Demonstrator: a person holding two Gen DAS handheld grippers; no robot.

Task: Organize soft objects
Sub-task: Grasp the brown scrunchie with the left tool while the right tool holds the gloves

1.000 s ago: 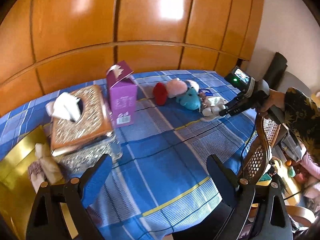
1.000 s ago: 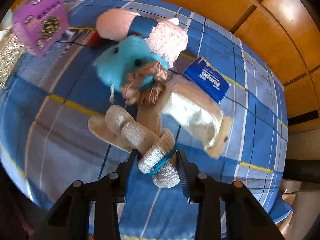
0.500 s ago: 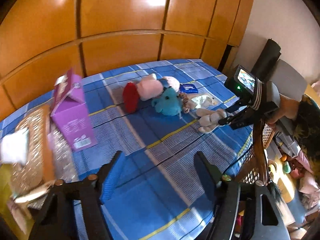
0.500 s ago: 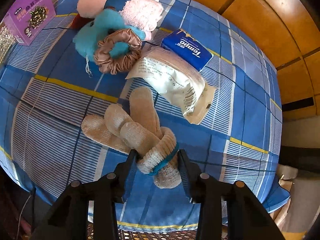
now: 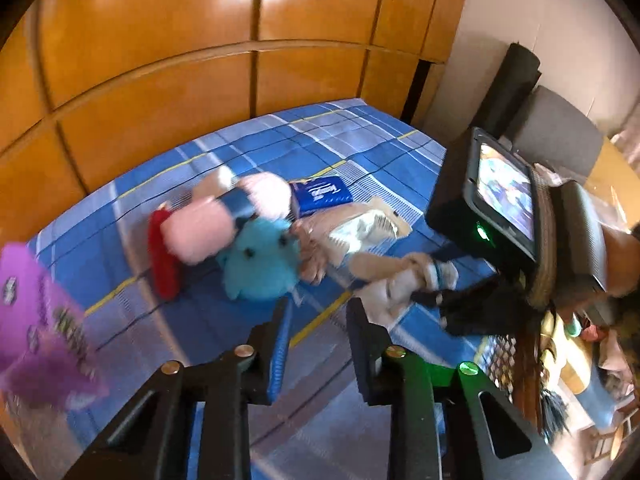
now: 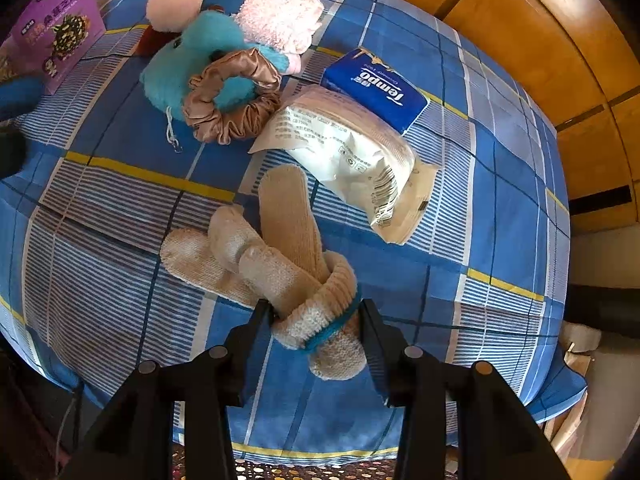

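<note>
While knit socks [image 6: 280,264] bunch, satin scrunchie [image 6: 234,100] ruffles.

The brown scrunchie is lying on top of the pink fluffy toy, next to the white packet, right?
Not quite. The brown scrunchie lies on the blue plush toy, not the pink one. It is next to the white packet. The right wrist view shows this.

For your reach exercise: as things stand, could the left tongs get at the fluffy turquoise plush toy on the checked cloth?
Probably yes. The fluffy turquoise plush toy lies just ahead of the left tongs, with only bare blue checked cloth between. The jaws, just closing, hold nothing but look narrower than the toy.
</note>
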